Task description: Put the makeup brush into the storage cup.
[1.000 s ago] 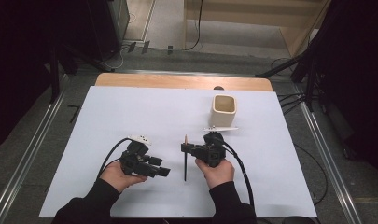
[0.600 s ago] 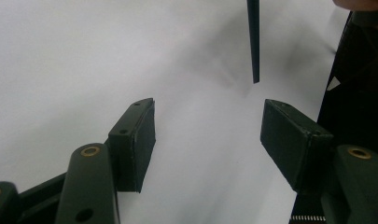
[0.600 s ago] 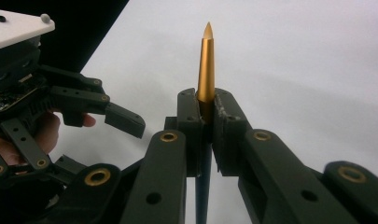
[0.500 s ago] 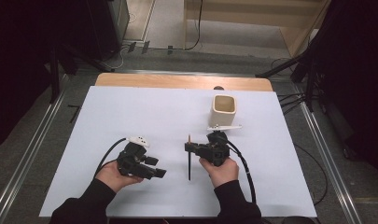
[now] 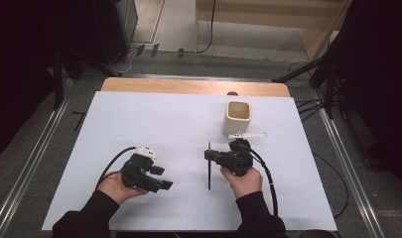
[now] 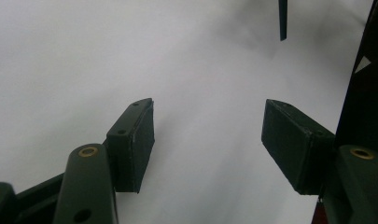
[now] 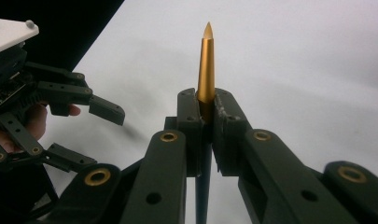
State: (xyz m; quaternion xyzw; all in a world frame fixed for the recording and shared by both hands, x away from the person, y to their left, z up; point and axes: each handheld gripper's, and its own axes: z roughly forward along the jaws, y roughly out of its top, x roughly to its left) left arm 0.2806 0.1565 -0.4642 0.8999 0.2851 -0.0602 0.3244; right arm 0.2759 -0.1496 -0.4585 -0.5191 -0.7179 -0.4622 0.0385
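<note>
Near edge of the white table (image 5: 154, 114): left gripper (image 5: 161, 182) rests in the left hand low over the surface, jaws wide apart, nothing between them. Just right of it, right gripper (image 5: 209, 156) has jaws clamped together on a dark pen (image 5: 209, 173) with gold tip (image 7: 206, 60), pen held off the table near the middle, tip pointing to the far side. Farther back and right, a cream square cup (image 5: 237, 118) stands upright, well apart from the pen, a small white piece (image 5: 247, 135) lying just in front of it.
</note>
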